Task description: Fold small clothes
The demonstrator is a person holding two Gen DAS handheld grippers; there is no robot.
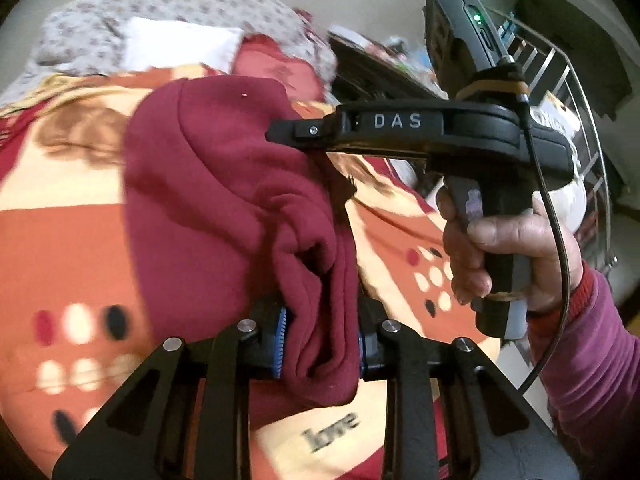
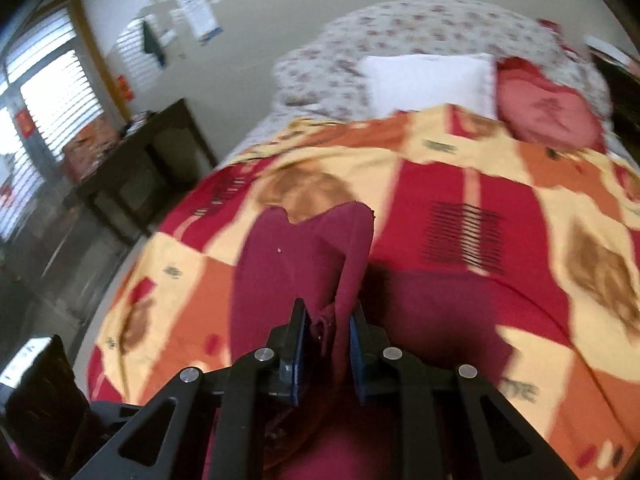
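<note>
A dark red garment (image 1: 208, 184) hangs over the patterned orange, red and yellow bedspread (image 1: 60, 248). My left gripper (image 1: 322, 344) is shut on a thick bunched fold of it, cloth filling the gap between the blue pads (image 1: 282, 340). My right gripper (image 1: 280, 132) reaches in from the right, its tip against the garment's upper right edge. In the right wrist view my right gripper (image 2: 328, 344) is shut on a narrow strip of the same garment (image 2: 280, 264), which stretches away over the bedspread (image 2: 460, 168).
A floral quilt (image 2: 420, 24), a white pillow (image 2: 428, 80) and a pink cushion (image 2: 548, 108) lie at the head of the bed. A dark side table (image 2: 132, 168) stands left of the bed. A metal rack (image 1: 560, 80) stands at right.
</note>
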